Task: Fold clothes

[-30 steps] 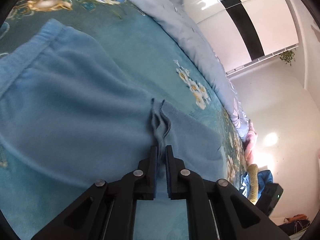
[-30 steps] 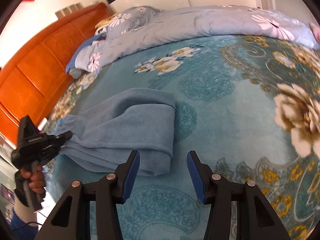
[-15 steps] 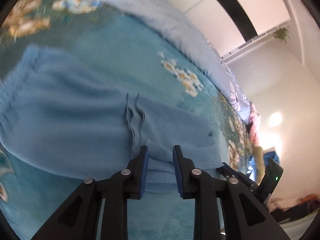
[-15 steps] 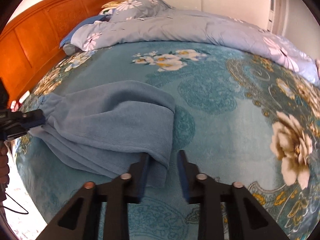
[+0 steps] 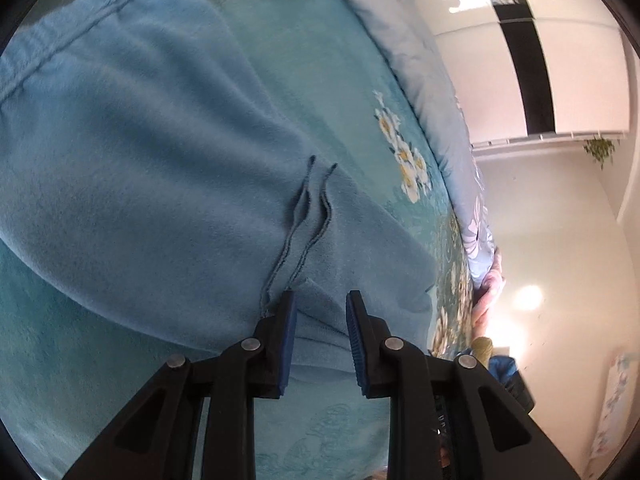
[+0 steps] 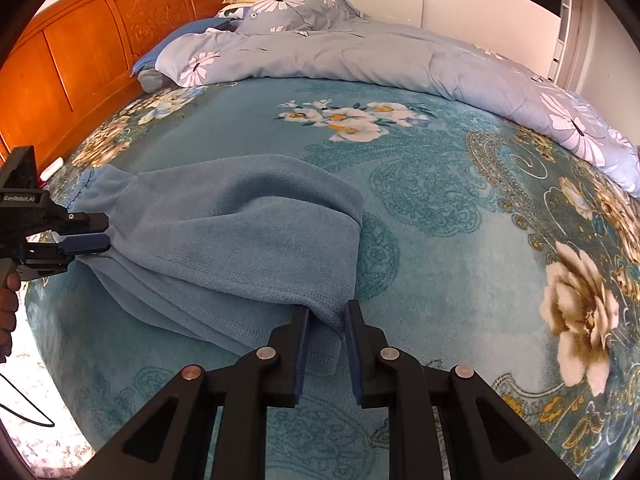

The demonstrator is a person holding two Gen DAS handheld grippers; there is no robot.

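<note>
Blue fleece trousers lie folded on the bed, waistband to the left, leg hems toward me. In the left wrist view the trousers fill the frame, their two drawstrings running down to my left gripper. A thick fold of the waistband sits between its pads, and the cloth gathers toward it. The right wrist view shows that left gripper at the trousers' left end. My right gripper is closing its jaws on the folded hem corner, which fills the gap between the pads.
A teal flowered bedspread covers the bed. A pale blue quilt lies heaped along the far side, below an orange wooden headboard. A hand holds the left gripper at the bed's edge, above a cable on the floor.
The left jaws, earlier pinched on the drawstrings, have widened and now straddle the waistband fold. The right jaws have gone from wide open to narrow around the hem corner. Both views have rolled.
</note>
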